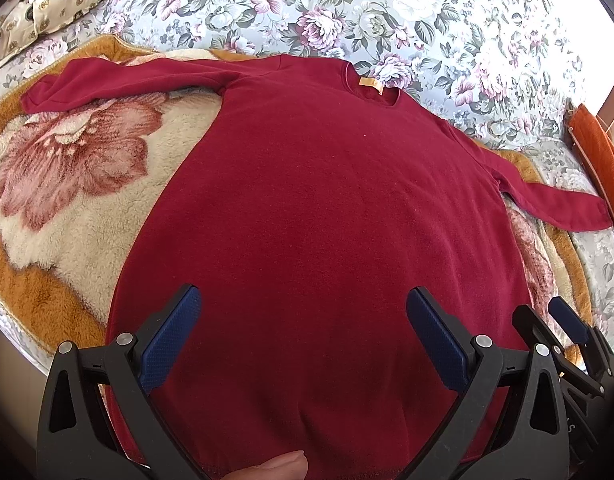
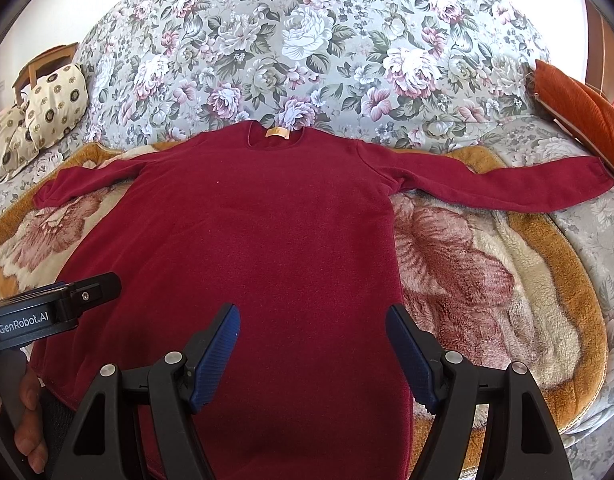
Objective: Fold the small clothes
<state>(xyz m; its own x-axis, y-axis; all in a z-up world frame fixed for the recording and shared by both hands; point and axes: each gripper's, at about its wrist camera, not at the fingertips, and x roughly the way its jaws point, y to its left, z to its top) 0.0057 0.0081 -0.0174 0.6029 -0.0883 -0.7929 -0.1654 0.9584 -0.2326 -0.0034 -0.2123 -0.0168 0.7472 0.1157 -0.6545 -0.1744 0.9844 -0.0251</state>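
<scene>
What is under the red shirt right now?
The red shirt lies spread on a plush flower-patterned blanket, itself on the floral bedcover. Whatever sits directly beneath the shirt's body is covered.

bright daylight, sharp, fisheye-warped edges

black clamp arms; blue fingers [image 2: 217, 356]

"GenRobot.AI" stands in pale letters on the dark body of the left hand-held gripper [image 2: 31, 322], seen at the left edge of the right wrist view. The orange neck label [image 2: 278, 133] on the red top [image 2: 243, 248] is too small to read
</scene>
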